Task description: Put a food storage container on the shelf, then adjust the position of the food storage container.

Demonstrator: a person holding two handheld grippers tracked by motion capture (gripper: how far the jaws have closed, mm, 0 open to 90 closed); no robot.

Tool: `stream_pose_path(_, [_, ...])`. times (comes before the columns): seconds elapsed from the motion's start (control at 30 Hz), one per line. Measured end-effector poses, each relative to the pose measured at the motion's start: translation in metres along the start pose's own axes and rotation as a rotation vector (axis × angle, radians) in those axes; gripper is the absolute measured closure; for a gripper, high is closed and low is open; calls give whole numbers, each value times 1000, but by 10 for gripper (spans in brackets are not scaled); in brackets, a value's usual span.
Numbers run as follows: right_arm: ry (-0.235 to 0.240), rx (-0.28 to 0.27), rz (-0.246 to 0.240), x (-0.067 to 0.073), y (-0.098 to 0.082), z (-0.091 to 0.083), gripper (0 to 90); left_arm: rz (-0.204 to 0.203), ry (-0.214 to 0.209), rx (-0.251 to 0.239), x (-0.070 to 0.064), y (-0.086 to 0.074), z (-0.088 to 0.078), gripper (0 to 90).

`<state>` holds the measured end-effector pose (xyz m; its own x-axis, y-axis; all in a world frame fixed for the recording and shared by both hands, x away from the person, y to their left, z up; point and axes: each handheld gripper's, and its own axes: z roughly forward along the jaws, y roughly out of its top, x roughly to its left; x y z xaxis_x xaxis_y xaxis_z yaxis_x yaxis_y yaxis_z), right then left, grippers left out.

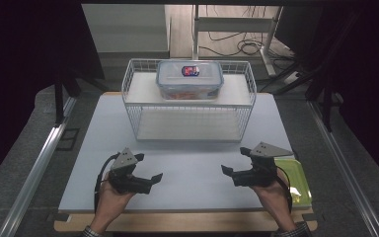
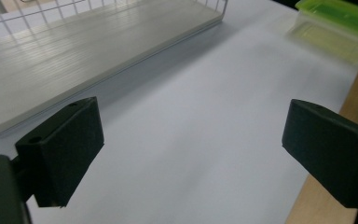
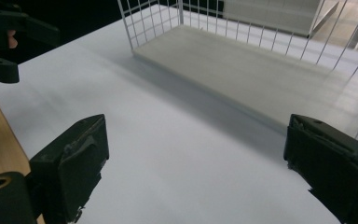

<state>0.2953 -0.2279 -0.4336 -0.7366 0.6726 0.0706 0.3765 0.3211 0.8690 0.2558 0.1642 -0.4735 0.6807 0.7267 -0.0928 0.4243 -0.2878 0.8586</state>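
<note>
White tabletop lay bare between both grippers' wide-open fingers, left gripper and right gripper empty; the lidded food container sat on the wire rack well beyond the fingertips, seemingly needing a two-handed forward reach

A clear lidded container with blue side clasps and a red-and-blue label on its lid sits upright and closed on the upper shelf of a white wire rack at twelve o'clock on the table. A shallow yellow-green tray lies flat at the table's four o'clock edge, beside the right gripper.
</note>
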Motion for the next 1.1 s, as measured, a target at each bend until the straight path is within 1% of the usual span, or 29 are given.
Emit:
stream_pose_path(0.07, [2,9,0,1,-3,1,65,2,8,-1,0,-2,-1,42])
stream_pose_path(0.13, [-14,28,-21,4,-13,3,58,5,17,-6,-1,-10,-4,36])
stream_pose_path(0.17, [-20,31,-30,5,-16,4,53,5,17,-6,-1,-10,-4,36])
stream_pose_path(0.2, [-25,34,-34,5,-20,4,47,16,29,1,-2,-16,-5,34])
stream_pose_path(0.23, [-31,41,-34,6,-23,5,40,24,31,7,-3,-19,-5,31])
stream_pose_path(0.27, [-31,41,-34,6,-23,5,40,24,31,7,-3,-19,-5,30])
stream_pose_path(0.3, [-38,63,-42,6,-30,8,35,33,39,26,-3,-26,-4,30])
stream_pose_path(0.33, [-38,63,-42,6,-30,8,35,33,39,26,-3,-26,-4,30])
stream_pose_path(0.37, [-49,87,-42,5,-37,11,31,49,53,56,-4,-34,-3,29])
stream_pose_path(0.4, [-51,100,-39,5,-39,12,31,56,57,67,-5,-37,-3,27])
stream_pose_path(0.43, [-51,100,-39,5,-39,12,31,56,57,67,-5,-37,-3,26])
stream_pose_path(0.47, [-56,113,-36,4,-40,13,32,61,60,75,-6,-40,-2,26])
stream_pose_path(0.5, [-73,122,-29,2,-41,13,30,67,60,75,-7,-44,-3,19])
stream_pose_path(0.53, [-73,122,-29,2,-41,13,30,67,60,75,-7,-44,-3,12])
stream_pose_path(0.63, [-103,113,2,-2,-38,6,4,72,59,65,-8,-46,-4,11])
stream_pose_path(0.67, [-103,113,2,-2,-38,6,4,70,58,60,-8,-47,-4,11])
stream_pose_path(0.7, [-123,117,32,-8,-38,0,2,67,54,57,-7,-48,-4,11])
stream_pose_path(0.8, [-148,146,88,-19,-40,-11,16,53,42,45,-4,-50,-4,13])
stream_pose_path(0.83, [-156,149,105,-23,-42,-15,45,53,42,45,-4,-50,-4,14])
stream_pose_path(0.87, [-164,146,118,-28,-43,-21,88,43,38,41,-3,-51,-5,16])
stream_pose_path(0.93, [-205,157,136,-36,-46,-31,169,40,39,40,-2,-52,-5,18])
stream_pose_path(0.97, [-229,158,141,-40,-48,-36,238,39,39,38,-2,-52,-5,18])
stream_pose_path(1.03, [-276,156,164,-51,-51,-47,341,35,40,34,-1,-52,-6,20])
stream_pose_path(1.07, [-292,160,168,-55,-53,-52,400,34,40,34,-1,-52,-6,19])
stream_pose_path(1.1, [-322,167,167,-59,-55,-58,448,35,40,34,-1,-52,-6,19])
